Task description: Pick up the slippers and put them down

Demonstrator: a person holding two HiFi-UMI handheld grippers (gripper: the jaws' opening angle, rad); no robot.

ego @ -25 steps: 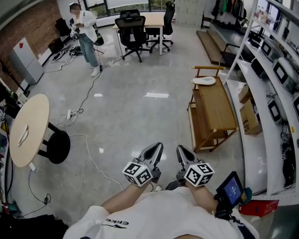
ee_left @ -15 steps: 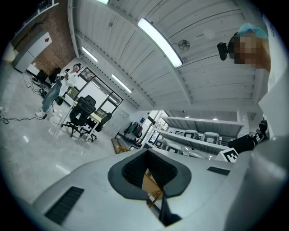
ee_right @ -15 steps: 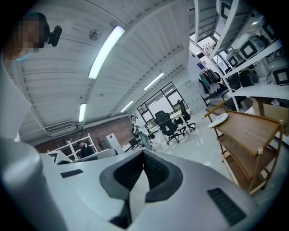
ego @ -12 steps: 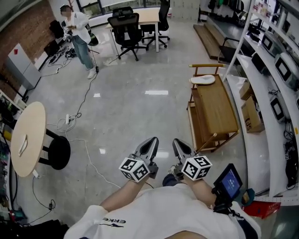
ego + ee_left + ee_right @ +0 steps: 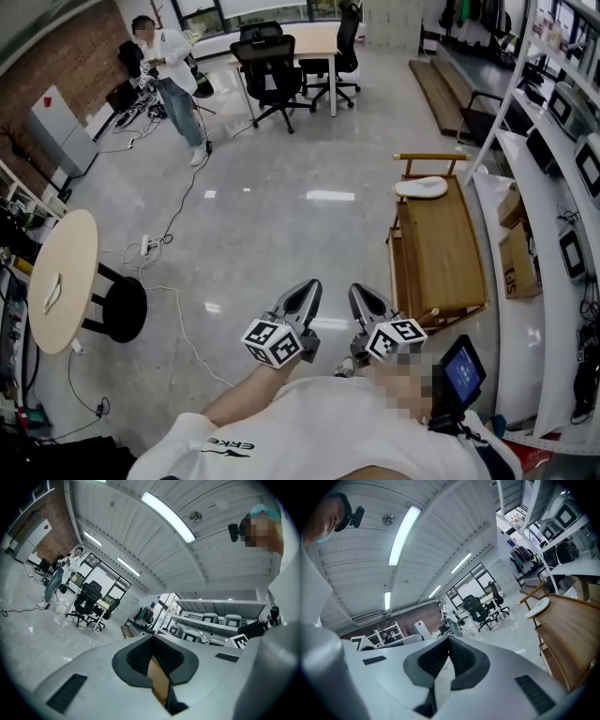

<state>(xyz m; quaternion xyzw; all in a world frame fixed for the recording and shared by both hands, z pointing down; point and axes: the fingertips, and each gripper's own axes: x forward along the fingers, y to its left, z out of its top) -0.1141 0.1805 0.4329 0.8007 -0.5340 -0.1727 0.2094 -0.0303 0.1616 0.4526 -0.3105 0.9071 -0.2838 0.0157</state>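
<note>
A white slipper [image 5: 421,187] lies on the far end of the wooden rack [image 5: 450,253], ahead and to the right; the right gripper view also shows this slipper [image 5: 537,607] on the rack [image 5: 576,634]. Both grippers are held side by side, close to my body, over the bare floor. The left gripper [image 5: 308,287] is shut and holds nothing, its jaws meeting at the tip [image 5: 152,637]. The right gripper [image 5: 360,292] is also shut and empty [image 5: 449,639]. Both are well short of the slipper.
White shelves [image 5: 548,234] with boxes and devices run along the right wall beside the rack. A round table [image 5: 58,281] with a white elongated thing on it stands on the left, with cables [image 5: 178,309] across the floor. A person [image 5: 169,75] and office chairs [image 5: 267,70] are far back.
I have moved across the floor with both grippers kept shut in front of me. The rack and slipper have shifted slightly right and down in the head view.
</note>
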